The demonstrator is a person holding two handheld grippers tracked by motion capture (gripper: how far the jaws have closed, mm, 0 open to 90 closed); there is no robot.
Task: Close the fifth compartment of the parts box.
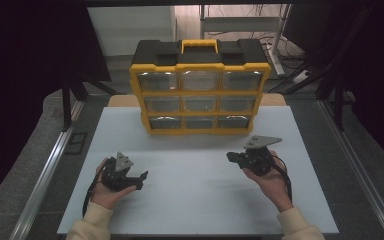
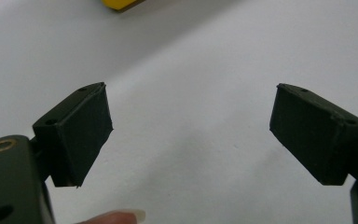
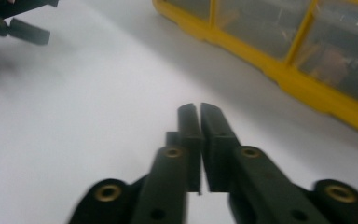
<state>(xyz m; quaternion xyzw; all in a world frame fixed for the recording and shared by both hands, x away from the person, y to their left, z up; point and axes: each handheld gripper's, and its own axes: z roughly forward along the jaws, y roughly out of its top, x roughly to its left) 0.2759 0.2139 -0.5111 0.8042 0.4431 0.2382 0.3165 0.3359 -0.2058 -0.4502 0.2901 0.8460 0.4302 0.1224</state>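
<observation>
Yellow and black plastic make up the organiser case (image 1: 200, 87) standing upright at the far middle of a pale grey table (image 1: 195, 200). From the high view its whole front can be seen: a black top with a yellow handle, and a yellow frame holding nine clear-fronted drawers in three rows of three. No brand, label or writing can be read on it.

In the same view, a person's hands come in from the near edge. The left gripper (image 1: 141, 180) rests low at the near left, well apart from the case. The right gripper (image 1: 231, 157) sits at the near right, closer to the case but not touching it.

The left gripper view adds what the high view cannot: its two black padded jaws stand wide apart over bare table, nothing between them, with a fingertip (image 2: 119, 217) at the bottom edge and a sliver of the yellow case at the top.

The right gripper view shows its jaws almost together, a thin slit between the pads, holding nothing. It also gives a close, blurred look at the lower yellow frame (image 3: 279, 70), with brownish contents dimly visible behind the clear drawer fronts, too blurred to identify.
</observation>
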